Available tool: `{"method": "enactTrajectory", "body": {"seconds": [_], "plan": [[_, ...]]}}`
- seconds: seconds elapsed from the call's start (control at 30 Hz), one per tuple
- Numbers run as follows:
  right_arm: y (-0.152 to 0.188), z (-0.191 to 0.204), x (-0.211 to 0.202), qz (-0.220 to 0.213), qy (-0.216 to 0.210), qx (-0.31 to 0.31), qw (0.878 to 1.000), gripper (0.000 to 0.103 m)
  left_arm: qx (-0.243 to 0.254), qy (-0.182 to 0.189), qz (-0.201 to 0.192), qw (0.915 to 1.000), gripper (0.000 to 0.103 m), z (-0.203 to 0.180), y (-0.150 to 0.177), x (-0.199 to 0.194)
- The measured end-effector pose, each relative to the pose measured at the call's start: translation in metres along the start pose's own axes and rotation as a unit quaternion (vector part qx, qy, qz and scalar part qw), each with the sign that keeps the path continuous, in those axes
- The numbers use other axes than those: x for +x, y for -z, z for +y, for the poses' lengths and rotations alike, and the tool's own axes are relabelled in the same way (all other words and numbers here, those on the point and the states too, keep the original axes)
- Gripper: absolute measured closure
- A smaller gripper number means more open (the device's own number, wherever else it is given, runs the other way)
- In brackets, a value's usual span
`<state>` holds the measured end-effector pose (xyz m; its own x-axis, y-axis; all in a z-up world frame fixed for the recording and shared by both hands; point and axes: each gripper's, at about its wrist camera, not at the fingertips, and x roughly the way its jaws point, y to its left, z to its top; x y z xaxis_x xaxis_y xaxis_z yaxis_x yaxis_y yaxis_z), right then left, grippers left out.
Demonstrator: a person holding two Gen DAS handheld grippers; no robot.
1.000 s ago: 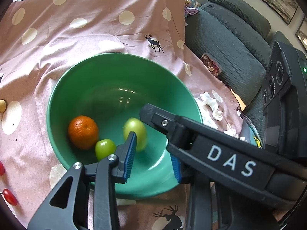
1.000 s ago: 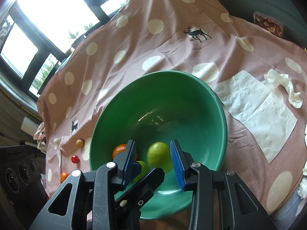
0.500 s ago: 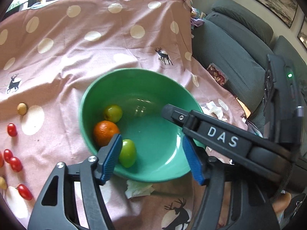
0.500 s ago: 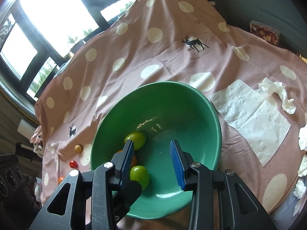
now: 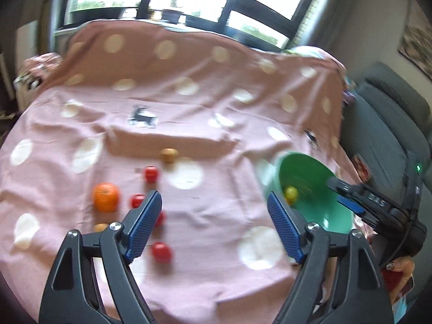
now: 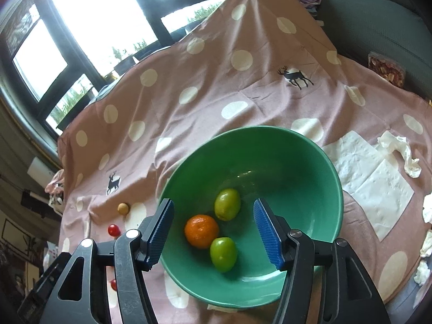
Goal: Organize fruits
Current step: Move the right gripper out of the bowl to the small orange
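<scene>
the left gripper [image 5: 214, 225] tips down over the soft pink spotted cloth [image 5: 189, 108], claws just opened wide, holding nothing. at three o'clock, the right gripper [image 6: 213, 233] just opened, empty, over the smooth round green bowl [image 6: 310, 162] of fruit.

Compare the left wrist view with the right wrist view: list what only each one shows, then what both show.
Only the left wrist view: an orange on the cloth, a cluster of red tomatoes, the left gripper with open, empty jaws, and the right gripper's body.

Only the right wrist view: white paper napkins, the orange in the bowl, the second green fruit, and the right gripper, open over them.

Both: the green bowl, the spotted pink cloth, the windows.
</scene>
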<state>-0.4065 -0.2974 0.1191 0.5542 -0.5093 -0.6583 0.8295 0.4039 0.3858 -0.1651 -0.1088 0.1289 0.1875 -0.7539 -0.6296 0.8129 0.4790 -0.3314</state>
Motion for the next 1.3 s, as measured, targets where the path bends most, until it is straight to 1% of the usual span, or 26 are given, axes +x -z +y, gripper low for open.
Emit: {"method": "enactTrajectory", "body": {"seconds": [0.03,0.1,0.17,0.27,0.33,0.4,0.47,0.5,0.6,0.67,0.73,0.8,0.83,0.9,0.97,1.0,1.07,1.13,1.2,1.3], "plan": [[0.001,0.005,0.0,-0.001,-0.004,-0.006,1.0,0.041,-0.015,-0.012,-0.008,0.9998,0.023,0.015,0.0,-0.005],[0.002,0.016,0.001,-0.002,-0.013,-0.017,1.0,0.041,-0.041,-0.046,-0.026,0.9978,0.022,0.043,0.002,-0.015],[0.005,0.03,0.003,0.001,-0.027,-0.032,0.999,0.041,-0.058,-0.073,-0.034,0.9951,0.023,0.068,0.002,-0.021],[0.012,0.054,0.01,0.016,-0.054,-0.058,0.997,0.041,-0.105,-0.081,-0.036,0.9906,0.023,0.104,0.004,-0.023],[0.017,0.072,0.016,0.03,-0.076,-0.075,0.994,0.041,-0.143,-0.084,-0.038,0.9855,0.023,0.125,0.006,-0.024],[0.023,0.094,0.023,0.047,-0.097,-0.09,0.99,0.041,-0.16,-0.096,-0.036,0.9817,0.024,0.137,0.007,-0.022],[0.032,0.119,0.031,0.067,-0.114,-0.111,0.985,0.041,-0.166,-0.108,-0.03,0.9798,0.024,0.143,0.008,-0.019],[0.037,0.133,0.035,0.079,-0.124,-0.123,0.982,0.041,-0.17,-0.107,-0.028,0.9793,0.024,0.146,0.008,-0.019],[0.051,0.174,0.056,0.134,-0.16,-0.159,0.965,0.041,-0.19,-0.101,-0.029,0.9762,0.024,0.152,0.009,-0.018],[0.058,0.195,0.075,0.175,-0.181,-0.163,0.954,0.041,-0.2,-0.109,-0.029,0.9734,0.025,0.157,0.01,-0.017],[0.067,0.215,0.095,0.204,-0.178,-0.176,0.946,0.041,-0.209,-0.122,-0.03,0.9699,0.028,0.162,0.011,-0.017],[0.077,0.23,0.113,0.215,-0.165,-0.192,0.943,0.046,-0.223,-0.125,-0.031,0.9663,0.03,0.168,0.012,-0.019],[0.083,0.235,0.124,0.223,-0.159,-0.195,0.942,0.047,-0.228,-0.123,-0.032,0.9654,0.031,0.169,0.012,-0.021],[0.093,0.239,0.139,0.238,-0.15,-0.191,0.94,0.056,-0.232,-0.12,-0.035,0.9645,0.033,0.17,0.012,-0.023],[0.101,0.241,0.15,0.248,-0.141,-0.193,0.939,0.057,-0.232,-0.124,-0.034,0.9641,0.033,0.169,0.012,-0.023],[0.103,0.242,0.154,0.249,-0.136,-0.199,0.938,0.057,-0.232,-0.125,-0.034,0.964,0.033,0.169,0.012,-0.023],[0.105,0.245,0.155,0.243,-0.147,-0.203,0.937,0.057,-0.231,-0.125,-0.033,0.9643,0.033,0.168,0.012,-0.023],[0.107,0.247,0.156,0.241,-0.147,-0.21,0.936,0.057,-0.23,-0.125,-0.033,0.9646,0.033,0.167,0.012,-0.023],[0.112,0.249,0.159,0.246,-0.151,-0.216,0.933,0.057,-0.227,-0.126,-0.033,0.9651,0.033,0.165,0.012,-0.023],[0.116,0.255,0.158,0.23,-0.143,-0.229,0.935,0.058,-0.222,-0.129,-0.032,0.966,0.033,0.163,0.012,-0.023]]}}
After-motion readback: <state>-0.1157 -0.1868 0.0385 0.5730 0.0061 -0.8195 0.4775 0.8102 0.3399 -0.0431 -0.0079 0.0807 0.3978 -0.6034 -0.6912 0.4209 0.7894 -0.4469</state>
